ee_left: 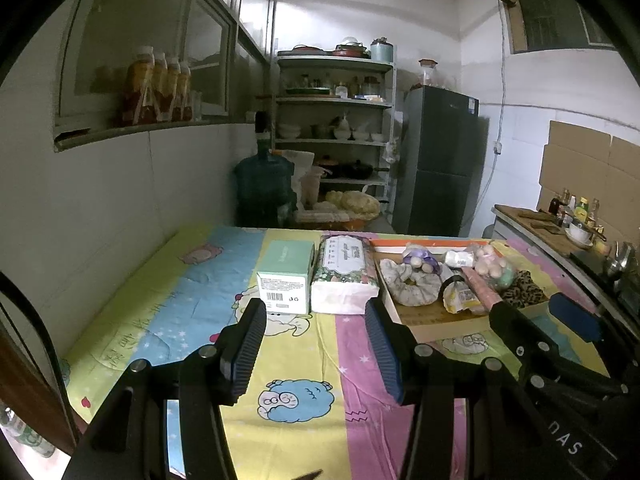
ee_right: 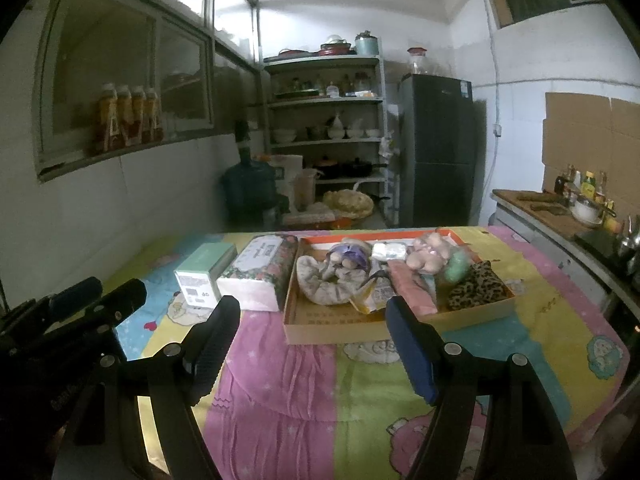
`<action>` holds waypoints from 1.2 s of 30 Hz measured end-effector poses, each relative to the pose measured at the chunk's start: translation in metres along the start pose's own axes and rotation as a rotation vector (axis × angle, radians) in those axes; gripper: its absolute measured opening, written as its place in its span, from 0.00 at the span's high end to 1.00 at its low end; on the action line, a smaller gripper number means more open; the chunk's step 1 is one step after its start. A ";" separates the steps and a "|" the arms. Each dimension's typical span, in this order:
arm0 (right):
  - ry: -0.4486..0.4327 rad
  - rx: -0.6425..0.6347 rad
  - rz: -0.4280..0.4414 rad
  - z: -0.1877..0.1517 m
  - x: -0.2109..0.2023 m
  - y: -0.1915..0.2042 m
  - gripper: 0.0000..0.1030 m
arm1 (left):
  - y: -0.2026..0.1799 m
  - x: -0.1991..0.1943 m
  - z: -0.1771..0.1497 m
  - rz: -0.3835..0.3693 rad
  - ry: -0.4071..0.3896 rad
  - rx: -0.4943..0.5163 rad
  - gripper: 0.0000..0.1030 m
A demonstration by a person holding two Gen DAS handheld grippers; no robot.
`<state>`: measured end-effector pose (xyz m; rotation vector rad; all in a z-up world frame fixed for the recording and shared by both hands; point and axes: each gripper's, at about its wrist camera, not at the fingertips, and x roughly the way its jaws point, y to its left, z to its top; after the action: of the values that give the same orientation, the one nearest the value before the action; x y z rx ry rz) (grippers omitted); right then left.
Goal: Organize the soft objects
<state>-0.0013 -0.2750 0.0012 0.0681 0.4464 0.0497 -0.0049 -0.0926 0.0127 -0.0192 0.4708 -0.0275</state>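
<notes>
Both grippers hover low over the tablecloth (ee_right: 280, 360), near edge of the table, pointing at the tray (ee_right: 332, 330).

Left gripper (ee_left: 316, 344): jaws wide apart, holding nothing. Right gripper (ee_right: 312, 344): same, wide apart, nothing between the pads.

Soft items sit piled in the tray: grey scrunchie (ee_right: 328, 284) at its left end, purple plush (ee_right: 348, 258) behind that, white roll (ee_right: 390, 250) mid-back, pink cloth (ee_right: 412, 286) in the middle, pink plush (ee_right: 430, 254) and green ball (ee_right: 456, 270) towards the right, leopard pouch (ee_right: 474, 286) at the right end. A yellow packet (ee_right: 374, 294) lies among them.

Left of the tray, touching or just beside it: floral tissue pack (ee_right: 260, 270), then the green box (ee_right: 204, 274) further left.

Key geometry: the tray lies dead ahead of the right gripper, long axis running left-right across its view. From the left gripper the tray is ahead and off to the right; the tissue pack and box are straight ahead of it. So the right is nearer the tray contents, the left nearer the tissue pack.

Stage is ambiguous: items all in the tray fits either sorted-into-tray or waiting to be taken out. Can't call which.
</notes>
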 end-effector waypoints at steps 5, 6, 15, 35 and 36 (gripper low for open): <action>-0.009 0.001 0.004 -0.001 -0.006 0.000 0.26 | -0.001 -0.003 0.000 0.001 -0.006 0.005 0.50; -0.011 0.001 0.004 -0.002 -0.006 -0.001 0.26 | -0.001 -0.003 0.000 0.002 -0.007 0.006 0.50; -0.013 0.002 0.005 -0.002 -0.008 -0.001 0.26 | -0.001 -0.005 0.000 0.000 -0.009 0.006 0.50; -0.017 -0.002 0.004 -0.002 -0.013 0.000 0.26 | -0.002 -0.008 0.000 -0.001 -0.012 0.007 0.50; -0.017 -0.002 0.003 -0.002 -0.012 0.000 0.26 | -0.002 -0.008 0.001 -0.002 -0.013 0.008 0.50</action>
<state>-0.0131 -0.2753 0.0048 0.0675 0.4294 0.0529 -0.0117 -0.0946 0.0168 -0.0122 0.4576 -0.0307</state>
